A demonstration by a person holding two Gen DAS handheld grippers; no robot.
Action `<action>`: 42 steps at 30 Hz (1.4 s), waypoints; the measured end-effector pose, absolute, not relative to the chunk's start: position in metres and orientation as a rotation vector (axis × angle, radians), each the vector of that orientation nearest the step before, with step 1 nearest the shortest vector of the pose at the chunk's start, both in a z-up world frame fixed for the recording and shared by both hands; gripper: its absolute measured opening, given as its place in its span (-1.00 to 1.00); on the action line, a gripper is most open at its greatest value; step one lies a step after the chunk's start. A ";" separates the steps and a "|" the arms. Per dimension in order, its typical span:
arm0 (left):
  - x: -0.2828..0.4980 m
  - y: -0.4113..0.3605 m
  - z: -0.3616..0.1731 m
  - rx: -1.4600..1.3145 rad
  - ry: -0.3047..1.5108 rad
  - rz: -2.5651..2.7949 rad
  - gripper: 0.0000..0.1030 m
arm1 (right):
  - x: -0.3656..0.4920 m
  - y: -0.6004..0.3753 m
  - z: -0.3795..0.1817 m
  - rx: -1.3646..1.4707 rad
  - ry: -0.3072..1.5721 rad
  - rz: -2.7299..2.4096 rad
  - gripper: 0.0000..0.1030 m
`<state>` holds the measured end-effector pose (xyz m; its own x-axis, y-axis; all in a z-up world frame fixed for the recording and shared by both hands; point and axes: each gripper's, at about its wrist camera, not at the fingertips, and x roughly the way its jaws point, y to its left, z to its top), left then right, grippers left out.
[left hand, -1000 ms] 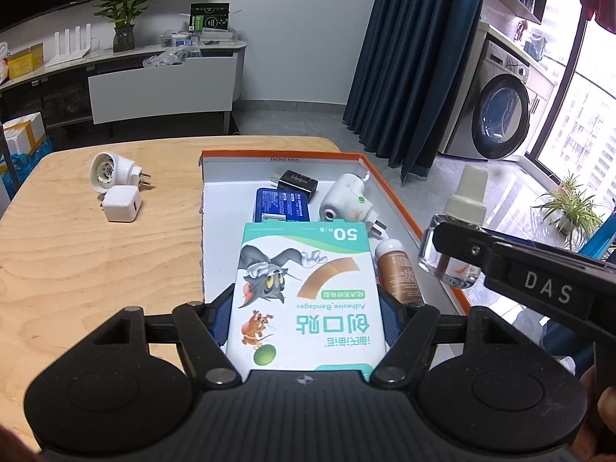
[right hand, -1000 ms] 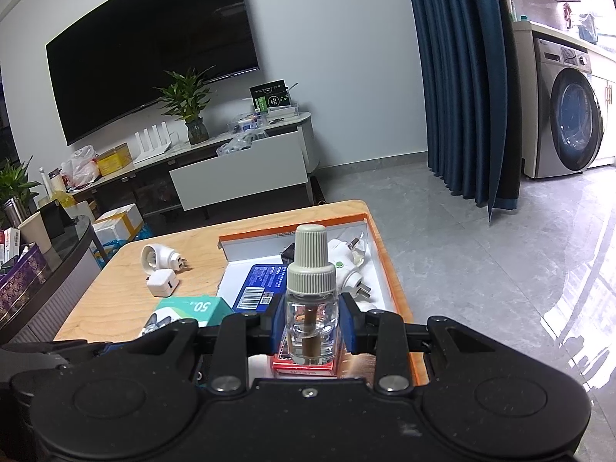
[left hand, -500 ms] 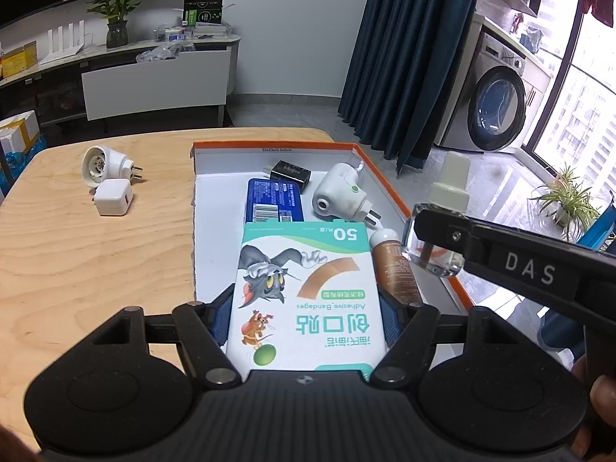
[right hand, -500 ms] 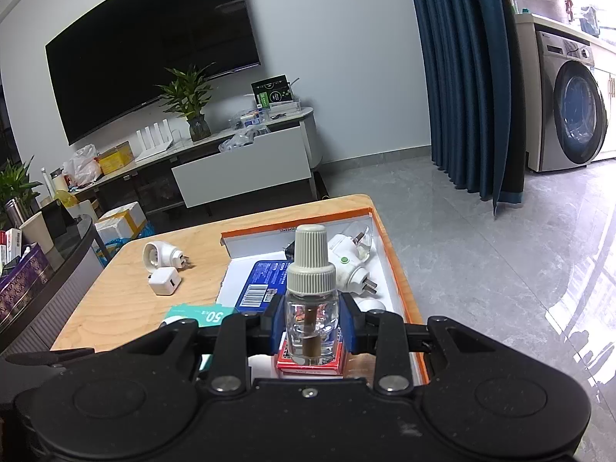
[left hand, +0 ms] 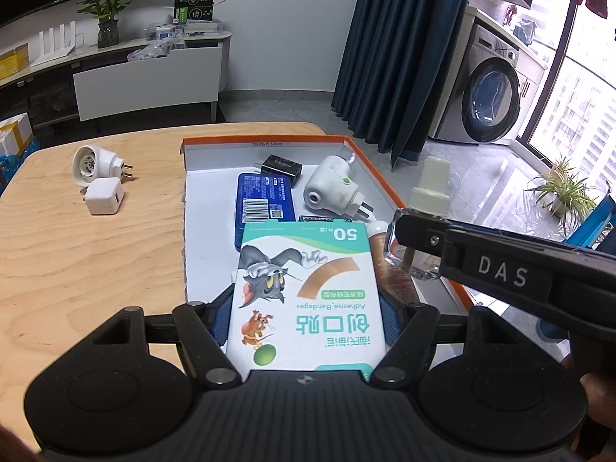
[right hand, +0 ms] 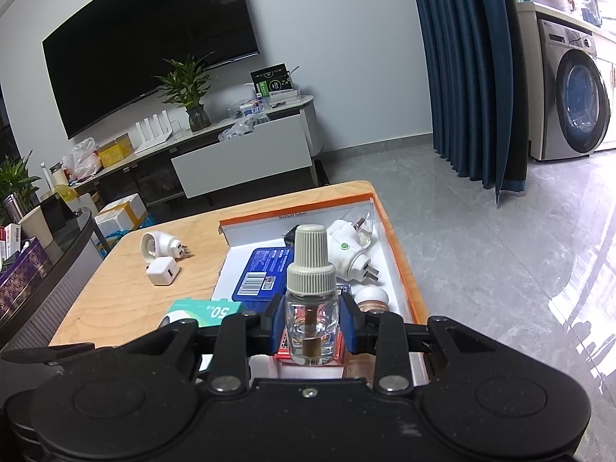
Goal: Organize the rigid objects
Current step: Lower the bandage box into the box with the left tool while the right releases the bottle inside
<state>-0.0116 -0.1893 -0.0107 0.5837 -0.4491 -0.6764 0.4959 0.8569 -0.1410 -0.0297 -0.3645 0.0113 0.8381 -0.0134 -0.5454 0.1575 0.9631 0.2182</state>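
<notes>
My left gripper [left hand: 306, 308] is shut on a green and white adhesive bandage box [left hand: 306, 288], held over the near part of an orange-rimmed white box [left hand: 269, 139]. My right gripper [right hand: 311, 321] is shut on a clear glass bottle [right hand: 311, 308] with a ribbed beige cap, held over the box's near right part; the bottle also shows in the left wrist view [left hand: 427, 200]. Inside the box lie a blue tin [left hand: 263, 202], a black charger [left hand: 281, 165], a white plug-in device [left hand: 331, 188] and a brown bottle [left hand: 392, 269].
On the wooden table [left hand: 84, 254] left of the box lie a round white plug adapter [left hand: 96, 161] and a white cube charger [left hand: 103, 201]. A red package [right hand: 338, 354] sits in the box under the right gripper. The table's right edge runs just past the box.
Both grippers have moved forward over the box with their loads. The glass bottle has come lower and closer to the box's right side.
</notes>
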 end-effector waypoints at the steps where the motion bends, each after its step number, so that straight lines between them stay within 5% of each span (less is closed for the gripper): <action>1: -0.012 -0.190 -0.011 0.066 0.772 -0.553 0.39 | -0.030 -0.365 0.011 0.262 0.572 -0.091 -0.28; 16: -0.011 -0.194 -0.014 0.077 0.786 -0.571 0.39 | -0.028 -0.362 0.006 0.264 0.598 -0.079 -0.24; 26: -0.009 -0.197 -0.019 0.081 0.802 -0.587 0.39 | -0.036 -0.374 0.016 0.272 0.551 -0.138 0.20; 30: -0.008 -0.199 -0.020 0.080 0.805 -0.608 0.44 | -0.038 -0.373 0.020 0.259 0.542 -0.143 0.29; 33: -0.007 -0.195 -0.017 0.066 0.796 -0.600 0.66 | -0.039 -0.370 0.024 0.248 0.532 -0.141 0.32; 42: 0.008 -0.160 -0.003 0.014 0.767 -0.503 0.69 | -0.032 -0.352 0.030 0.225 0.528 -0.104 0.40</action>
